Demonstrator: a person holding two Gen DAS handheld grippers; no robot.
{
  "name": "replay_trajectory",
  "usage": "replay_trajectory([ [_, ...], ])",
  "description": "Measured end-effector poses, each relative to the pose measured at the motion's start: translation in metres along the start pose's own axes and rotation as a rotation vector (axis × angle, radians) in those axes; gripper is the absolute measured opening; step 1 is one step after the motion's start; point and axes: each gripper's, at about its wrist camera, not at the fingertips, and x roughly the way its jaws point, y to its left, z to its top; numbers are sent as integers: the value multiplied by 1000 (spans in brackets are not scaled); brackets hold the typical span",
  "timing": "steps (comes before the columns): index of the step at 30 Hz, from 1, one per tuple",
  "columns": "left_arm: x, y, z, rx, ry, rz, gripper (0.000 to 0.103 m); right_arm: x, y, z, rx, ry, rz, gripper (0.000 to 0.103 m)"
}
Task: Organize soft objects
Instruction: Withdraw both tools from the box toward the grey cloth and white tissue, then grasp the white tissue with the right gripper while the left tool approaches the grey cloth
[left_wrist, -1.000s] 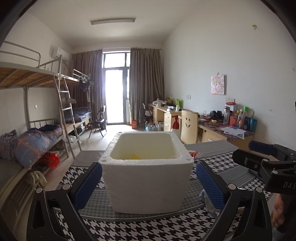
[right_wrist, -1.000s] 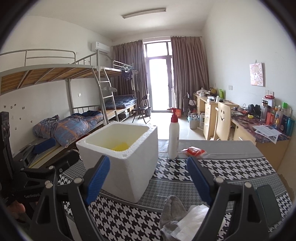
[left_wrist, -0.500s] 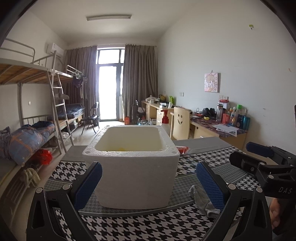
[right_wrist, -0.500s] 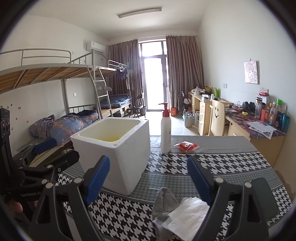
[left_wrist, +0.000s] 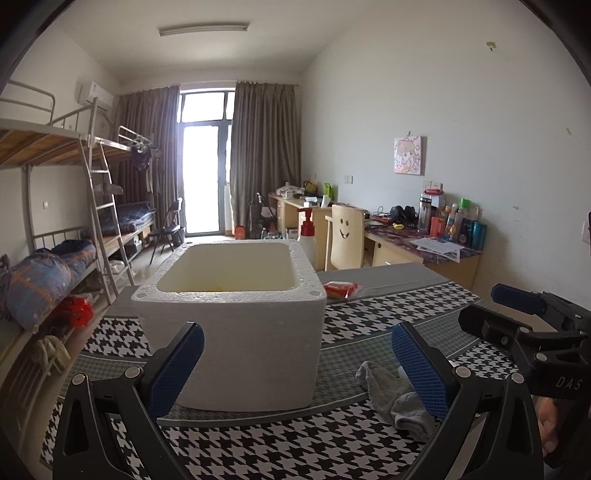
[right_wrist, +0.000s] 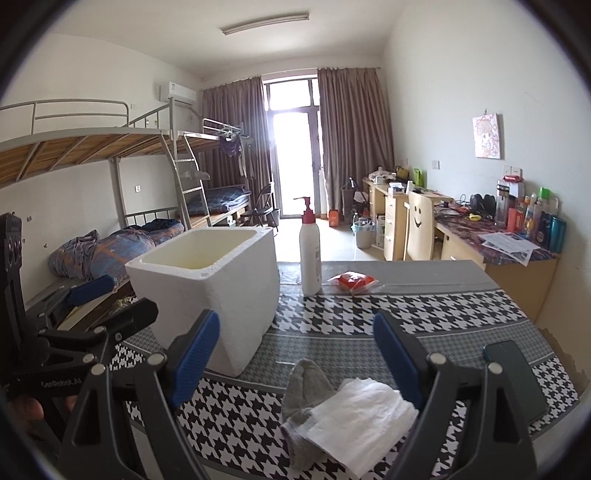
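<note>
Left gripper (left_wrist: 297, 363): I see its two blue-padded fingers spread wide at the bottom of the left wrist view, nothing between the pads; the jaws stand open.
Right gripper (right_wrist: 295, 354): I see its jaws apart at the bottom of the right wrist view, the pads pressing on nothing; it also shows at the right edge of the left wrist view.
Foam box (left_wrist: 236, 321): white, open-topped, upright on the table, centre of the left wrist view behind the left finger; something yellow lies inside at the bottom.
Grey sock (right_wrist: 304, 387): crumpled on the cloth, lower centre of the right wrist view, between the right gripper's fingers but lower, untouched by them; outside the foam box, just beside its near corner.
White cloth (right_wrist: 356, 417): folded, lying partly over the grey sock, lower right of centre, its right edge behind the right finger.
Pump bottle (right_wrist: 309, 254): white with a red pump, upright, just right of the foam box, mid-frame.
Red packet (right_wrist: 351, 281): flat on the grey strip, near the pump bottle, to its right.
Dark phone (right_wrist: 515, 376): flat, lower right of the right wrist view, apart from the white cloth.
Table (right_wrist: 424, 314): covered in black-and-white houndstooth cloth with grey bands.
Person's hand (left_wrist: 550, 424): partly visible at the lower right edge of the left wrist view, behind the right gripper.
</note>
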Motion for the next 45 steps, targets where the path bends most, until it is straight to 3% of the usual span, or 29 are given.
replay_trajectory([
  [17,27,-13,-4,-4,50,-41,102,0,-25,-20,51,48,-81,88],
  [45,61,-44,-30,37,200,-133,102,23,-47,-52,149,198,-94,88],
])
